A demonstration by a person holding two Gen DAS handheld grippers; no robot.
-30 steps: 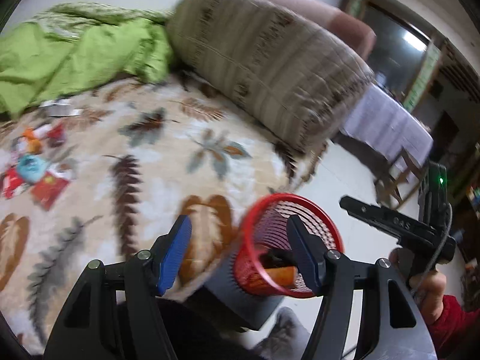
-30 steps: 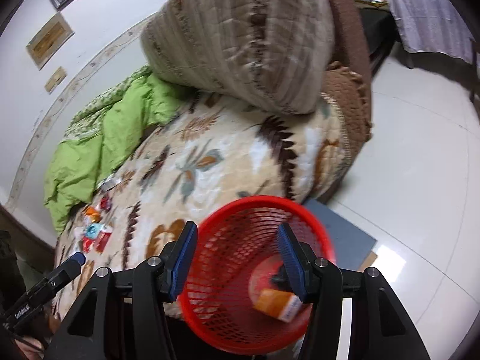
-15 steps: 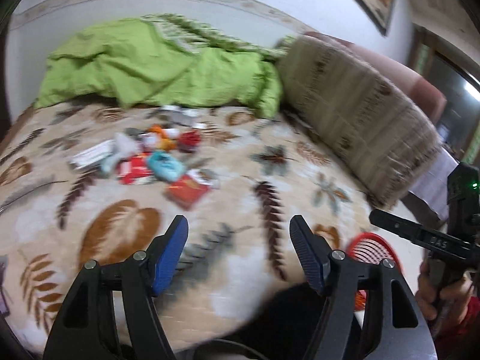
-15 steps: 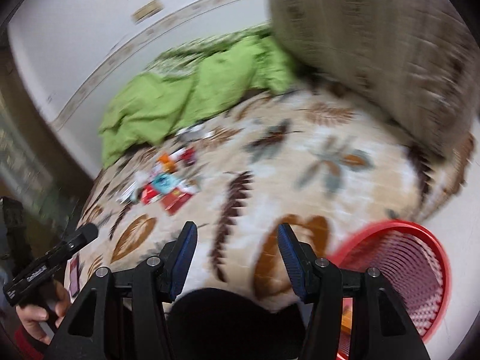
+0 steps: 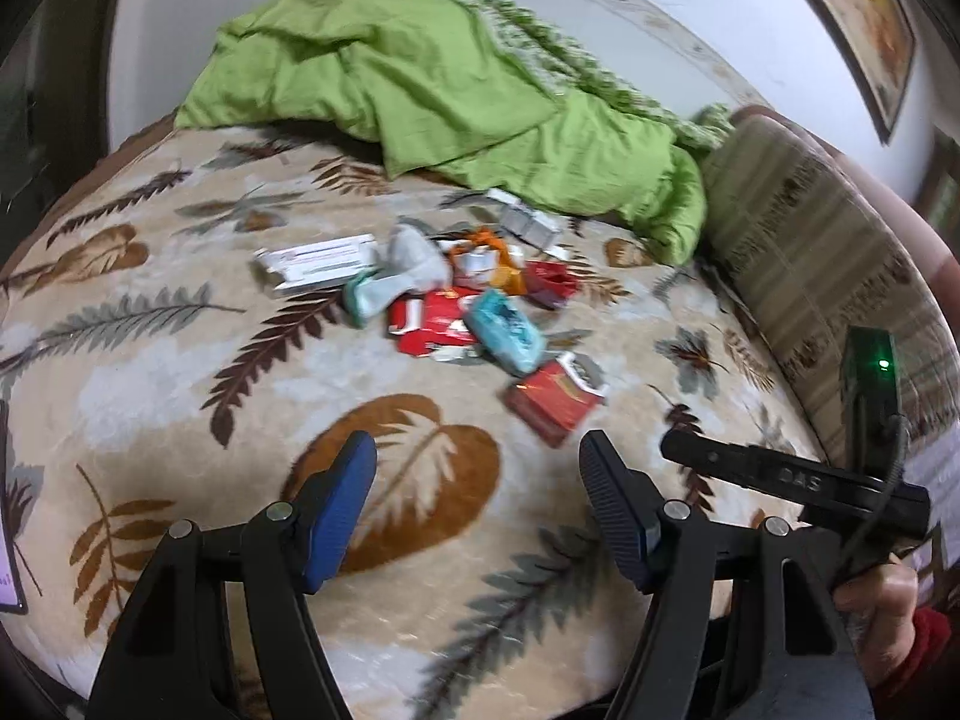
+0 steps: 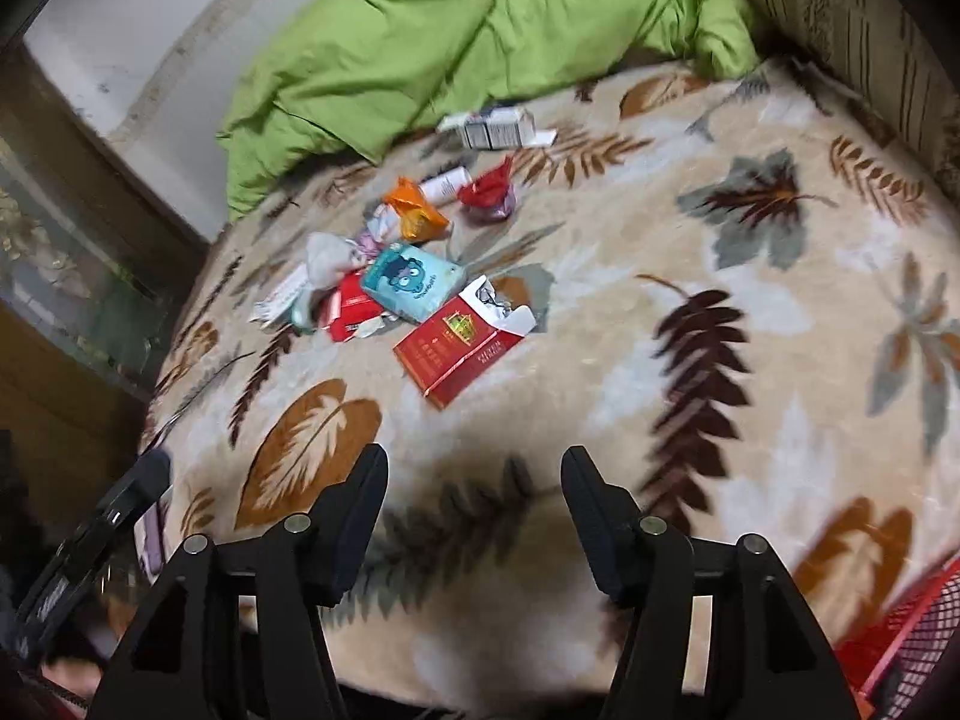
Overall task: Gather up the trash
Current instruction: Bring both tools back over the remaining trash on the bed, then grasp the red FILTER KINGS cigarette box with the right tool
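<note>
On the leaf-patterned bed blanket the trash lies in one loose heap, well ahead of both grippers: a red cigarette pack nearest, a teal tissue packet touching its far end, then an orange wrapper, a crumpled red wrapper, a long white box and a small white carton at the edge of the green quilt. The left gripper hangs over bare blanket with its blue pads wide apart and nothing between them. The right gripper is likewise empty; its jaws have just been opening and stand wide.

The main risk I see is the soft, deep pile: a pad pressed down beside the flat cigarette pack could catch the blanket with it, or slide over the pack's glossy face. Its torn-open top could also crumple or spill in a pinch. The pieces overlap, so lifting one may drag or flick a neighbour, and the light wrappers could fall on the way to the red mesh bin, which shows only at the lower right corner of the right wrist view. With both grippers heading for the same heap, they may crowd each other. The quilt and the brown striped bolster border the heap, but nothing lies across the approach to it.
</note>
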